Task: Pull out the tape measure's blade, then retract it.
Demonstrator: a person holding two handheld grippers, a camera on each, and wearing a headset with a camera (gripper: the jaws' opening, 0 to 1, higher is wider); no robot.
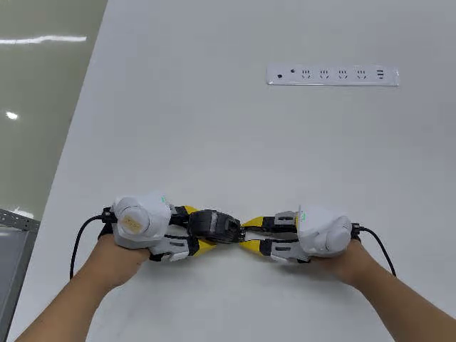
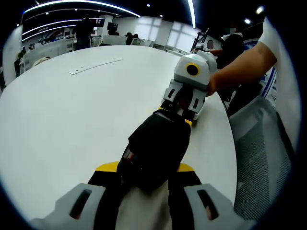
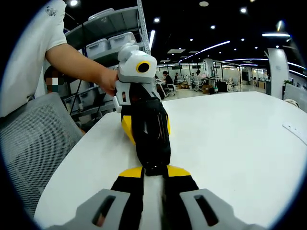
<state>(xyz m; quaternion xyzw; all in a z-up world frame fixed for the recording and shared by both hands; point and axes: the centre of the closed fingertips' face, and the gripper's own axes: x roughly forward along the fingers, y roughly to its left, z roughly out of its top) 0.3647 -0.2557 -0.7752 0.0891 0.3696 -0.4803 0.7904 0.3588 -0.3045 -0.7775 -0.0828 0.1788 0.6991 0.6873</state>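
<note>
Tape measure (image 1: 214, 225) (black), left claw (image 1: 198, 229), right claw (image 1: 246, 233) — both clamped

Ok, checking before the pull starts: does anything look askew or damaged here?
Nothing stands out. The tape measure sits in line between the left gripper tongs and the right gripper tongs, no blade showing, casing seemingly intact.

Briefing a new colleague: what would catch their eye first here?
Two grippers meet nose to nose near the front edge of the table: the left gripper clamps a black tape measure, and the right gripper has its tips at the front end. Farther back lies a white power strip.
</note>
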